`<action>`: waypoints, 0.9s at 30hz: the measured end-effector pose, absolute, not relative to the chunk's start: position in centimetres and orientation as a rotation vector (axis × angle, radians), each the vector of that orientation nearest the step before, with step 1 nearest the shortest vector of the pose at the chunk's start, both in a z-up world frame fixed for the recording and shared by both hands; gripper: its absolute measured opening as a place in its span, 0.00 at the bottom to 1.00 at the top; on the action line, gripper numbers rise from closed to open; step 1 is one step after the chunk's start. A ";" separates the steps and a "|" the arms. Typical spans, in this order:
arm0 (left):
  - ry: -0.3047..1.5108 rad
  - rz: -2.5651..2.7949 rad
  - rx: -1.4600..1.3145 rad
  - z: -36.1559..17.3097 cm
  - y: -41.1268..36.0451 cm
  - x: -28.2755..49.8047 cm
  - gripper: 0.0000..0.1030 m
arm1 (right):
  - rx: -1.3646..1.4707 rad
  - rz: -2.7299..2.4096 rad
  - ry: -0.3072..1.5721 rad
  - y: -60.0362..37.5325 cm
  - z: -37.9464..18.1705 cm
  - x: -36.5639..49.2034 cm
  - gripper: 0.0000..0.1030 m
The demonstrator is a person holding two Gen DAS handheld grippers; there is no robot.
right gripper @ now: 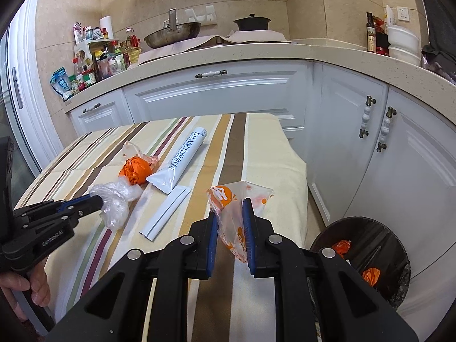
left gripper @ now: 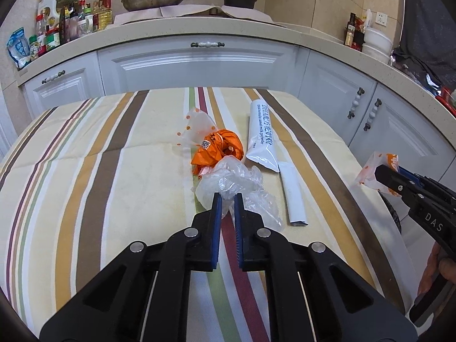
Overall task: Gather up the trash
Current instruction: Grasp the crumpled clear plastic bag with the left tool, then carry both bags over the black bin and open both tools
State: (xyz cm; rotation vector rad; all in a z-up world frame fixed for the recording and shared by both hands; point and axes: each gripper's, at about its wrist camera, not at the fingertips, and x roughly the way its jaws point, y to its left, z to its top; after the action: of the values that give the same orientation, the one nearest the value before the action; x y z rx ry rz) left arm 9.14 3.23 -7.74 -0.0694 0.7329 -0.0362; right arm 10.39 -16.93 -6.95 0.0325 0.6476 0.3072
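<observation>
On the striped tablecloth (left gripper: 85, 171) lies a crumpled clear plastic bag (left gripper: 239, 182). My left gripper (left gripper: 228, 199) is shut on its near edge, and the right wrist view shows that grip from the side, the left gripper (right gripper: 98, 201) pinching the clear plastic bag (right gripper: 114, 199). My right gripper (right gripper: 229, 211) is shut on an orange-and-clear wrapper (right gripper: 228, 196), held above the table's right edge; it also shows in the left wrist view, the right gripper (left gripper: 380, 172) with the wrapper (left gripper: 373, 168). An orange crumpled bag (left gripper: 219, 149), a white tube pouch (left gripper: 260, 134) and a white flat sachet (left gripper: 293, 196) lie on the cloth.
A black-lined trash bin (right gripper: 382, 233) with orange scraps inside stands on the floor at the lower right, beside white cabinets (right gripper: 413, 171). A counter (left gripper: 199, 30) with a wok, a pot and bottles runs behind the table. A person's hand (right gripper: 34, 285) grips the left handle.
</observation>
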 end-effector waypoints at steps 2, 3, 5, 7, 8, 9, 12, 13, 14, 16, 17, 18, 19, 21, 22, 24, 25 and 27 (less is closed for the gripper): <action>0.721 -0.038 -0.070 -7.2 3.2 8.8 0.08 | 0.036 0.299 0.637 -17.3 -6.8 10.1 0.17; 0.714 -0.039 -0.070 -6.9 3.1 8.6 0.07 | 0.038 0.294 0.632 -17.6 -6.7 9.9 0.17; 0.699 -0.044 -0.066 -6.3 2.9 8.2 0.07 | 0.042 0.283 0.623 -18.0 -6.6 9.6 0.17; 0.685 -0.053 -0.065 -5.8 2.5 8.0 0.07 | 0.047 0.270 0.613 -18.6 -6.4 9.4 0.17; 0.680 -0.059 -0.065 -5.5 2.3 7.9 0.07 | 0.049 0.264 0.609 -18.9 -6.4 9.3 0.17; 0.674 -0.066 -0.065 -5.3 2.1 7.9 0.07 | 0.050 0.259 0.604 -19.2 -6.3 9.2 0.17; 0.659 -0.096 -0.059 -4.6 0.9 7.9 0.06 | 0.056 0.236 0.588 -20.3 -6.0 8.8 0.17; 0.654 -0.110 -0.054 -4.4 0.2 8.0 0.06 | 0.057 0.227 0.583 -20.7 -6.0 8.7 0.17; 0.650 -0.124 -0.049 -4.2 -0.4 8.0 0.06 | 0.059 0.217 0.578 -21.1 -5.9 8.5 0.17; 0.643 -0.154 -0.040 -3.9 -1.7 8.2 0.06 | 0.065 0.193 0.567 -22.3 -5.8 8.3 0.17; 0.642 -0.169 -0.036 -3.7 -2.4 8.4 0.06 | 0.067 0.183 0.563 -22.8 -5.7 8.2 0.17; 0.642 -0.191 -0.033 -3.6 -3.4 8.6 0.06 | 0.070 0.163 0.555 -23.6 -5.6 8.0 0.17; 0.641 -0.208 -0.032 -3.5 -4.1 8.8 0.06 | 0.072 0.151 0.550 -24.2 -5.6 7.9 0.17; 0.634 -0.239 -0.018 -3.3 -6.0 9.1 0.06 | 0.081 0.119 0.539 -25.7 -5.5 7.5 0.17; 0.628 -0.256 -0.006 -3.2 -7.1 9.2 0.06 | 0.087 0.103 0.534 -26.5 -5.5 7.3 0.17; 0.627 -0.289 0.010 -3.2 -9.1 9.4 0.06 | 0.097 0.070 0.527 -28.1 -5.5 6.9 0.17; 0.629 -0.309 0.019 -3.3 -10.4 9.6 0.06 | 0.102 0.057 0.525 -28.9 -5.5 6.8 0.17; 0.634 -0.338 0.044 -3.6 -12.6 10.1 0.06 | 0.110 0.026 0.522 -30.4 -5.7 6.6 0.17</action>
State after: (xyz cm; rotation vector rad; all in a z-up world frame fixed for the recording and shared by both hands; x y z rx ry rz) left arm 10.07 -12.64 -3.63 0.0438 0.6343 -0.3379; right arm 6.56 -30.44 -5.65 0.1096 0.5220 0.0262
